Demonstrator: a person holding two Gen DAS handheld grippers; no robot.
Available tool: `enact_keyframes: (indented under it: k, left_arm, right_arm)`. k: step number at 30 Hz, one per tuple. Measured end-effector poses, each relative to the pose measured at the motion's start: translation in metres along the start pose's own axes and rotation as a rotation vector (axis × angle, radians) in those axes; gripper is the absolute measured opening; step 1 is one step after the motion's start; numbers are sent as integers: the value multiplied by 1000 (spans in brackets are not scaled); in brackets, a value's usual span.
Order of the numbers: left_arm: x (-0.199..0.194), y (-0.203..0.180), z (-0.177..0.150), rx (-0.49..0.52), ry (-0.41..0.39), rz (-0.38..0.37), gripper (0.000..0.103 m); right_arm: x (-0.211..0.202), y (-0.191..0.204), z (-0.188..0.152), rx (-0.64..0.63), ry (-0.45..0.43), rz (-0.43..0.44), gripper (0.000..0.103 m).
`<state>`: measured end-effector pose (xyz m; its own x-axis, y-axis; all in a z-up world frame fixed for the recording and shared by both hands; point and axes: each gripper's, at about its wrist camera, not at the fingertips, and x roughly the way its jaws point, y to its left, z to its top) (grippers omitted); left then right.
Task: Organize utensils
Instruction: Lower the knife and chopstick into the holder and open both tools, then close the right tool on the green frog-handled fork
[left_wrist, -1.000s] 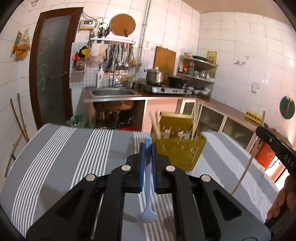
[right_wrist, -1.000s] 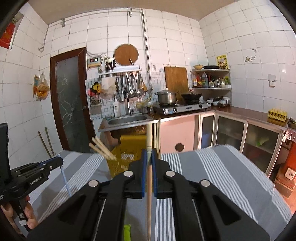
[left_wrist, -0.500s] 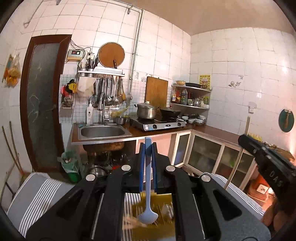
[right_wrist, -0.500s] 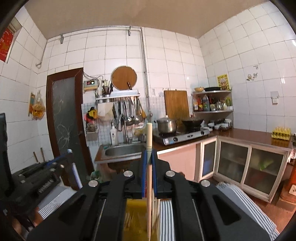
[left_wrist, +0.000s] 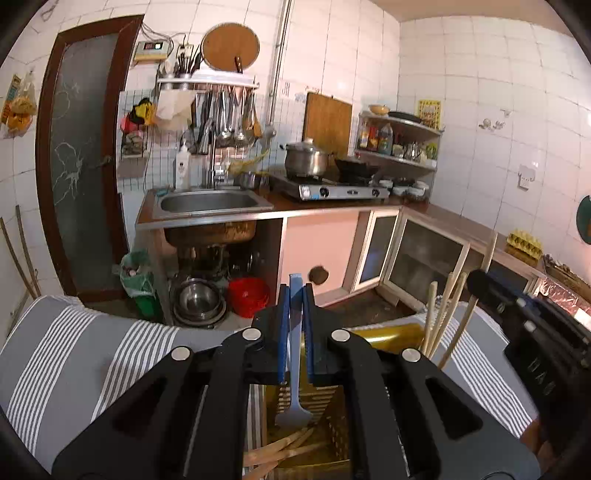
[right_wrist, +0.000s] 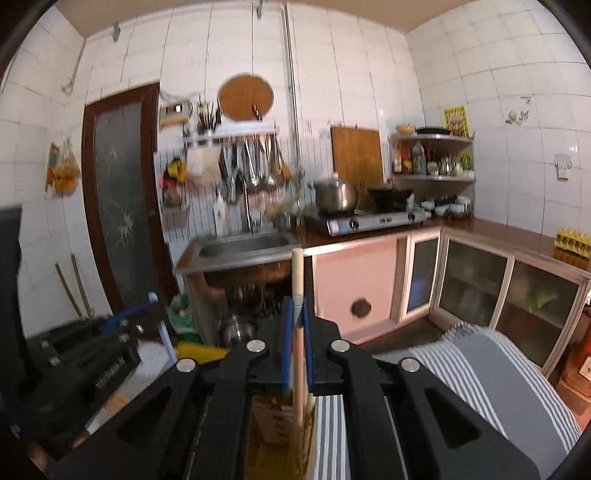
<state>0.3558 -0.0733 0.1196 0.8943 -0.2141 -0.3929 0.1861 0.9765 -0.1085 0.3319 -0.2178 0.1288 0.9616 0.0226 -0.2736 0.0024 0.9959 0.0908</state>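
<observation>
In the left wrist view, the left gripper (left_wrist: 295, 332) is clenched on a pale blue spoon (left_wrist: 294, 369). The handle runs up between the two blue-lined fingers (left_wrist: 282, 332) and pokes out just past their tips, while the bowl end hangs down below the grip, inside the open top of the yellow utensil basket (left_wrist: 332, 432). Wooden chopsticks (left_wrist: 280, 448) lie slanted in the basket's bottom just beneath the spoon's bowl; whether they touch it cannot be told. More chopsticks (left_wrist: 443, 317) stand upright at the basket's right side. The basket rests on a grey cloth with white stripes (left_wrist: 92, 362).

In the right wrist view, the right gripper (right_wrist: 297, 343) is closed around a single light wooden chopstick (right_wrist: 297, 332). It stands upright between the blue pads (right_wrist: 287, 343), its top end rising well above the fingertips and its lower end reaching down into the yellow basket (right_wrist: 273, 417), beside other sticks there. The striped cloth (right_wrist: 480, 369) shows to the right. At the left edge of this view the other gripper appears blurred, with the blue spoon handle (right_wrist: 129, 312) showing at its tip.

Farther off, past the table, stand a steel sink (left_wrist: 207, 201), a gas stove (left_wrist: 343, 190) with a lidded pot (left_wrist: 306, 160), and a rack of hanging ladles (left_wrist: 229, 118) on the tiled wall.
</observation>
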Motion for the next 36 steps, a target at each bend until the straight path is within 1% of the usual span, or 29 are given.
enact_keyframes:
  k: [2,3,4,5,6,8,9,11,12,16,19,23,27,31,36]
  left_arm:
    - [-7,4,4,-8,5,-3,6]
    - [-13,5,6,-9,4,-3,12]
    - [-21,6,10,-9,3,3,19]
    - [-32,8,14,-12,-7,19,43]
    - [-40,10,17,-17,-18,34,68]
    - [-63,14,21,-25,-49,60,86]
    - [-77,17,20,-19,-58,71,90]
    - [-97,20,16,2,-37,88,95]
    - [-106,22,11,9,-24,96,97]
    - [-130,35,-15,17,19,142,98]
    - [-139,50,-46,-16,93,141,98]
    - [-134,66,-97,-44,229,123,98]
    - [-124,83,-144,-77,339,143,98]
    - [-116,93,-175,-94,414,159,98]
    - [-107,95,-198,-52,468,185,98]
  right_arm:
    - [1,-2,-2,-3,26,-7,9]
    - [-1,-4,-1,0,37,-11,17]
    - [-6,-7,1,10,48,-15,43]
    - [-12,-9,3,17,47,-20,63]
    - [-22,-12,5,22,36,-29,64]
    - [-39,-15,7,15,41,-48,65]
    - [-47,-17,7,16,49,-50,66]
    - [-65,-22,4,24,60,-61,72]
    - [-76,-23,-1,27,69,-71,72]
    - [-106,-25,-24,41,113,-63,75]
    - [-123,-19,-55,41,162,-49,77]
    - [-134,-10,-96,29,236,-37,77]
    - [-138,-4,-135,31,312,-28,77]
    - [-140,5,-167,12,375,-23,77]
    - [-139,17,-185,-12,423,-14,77]
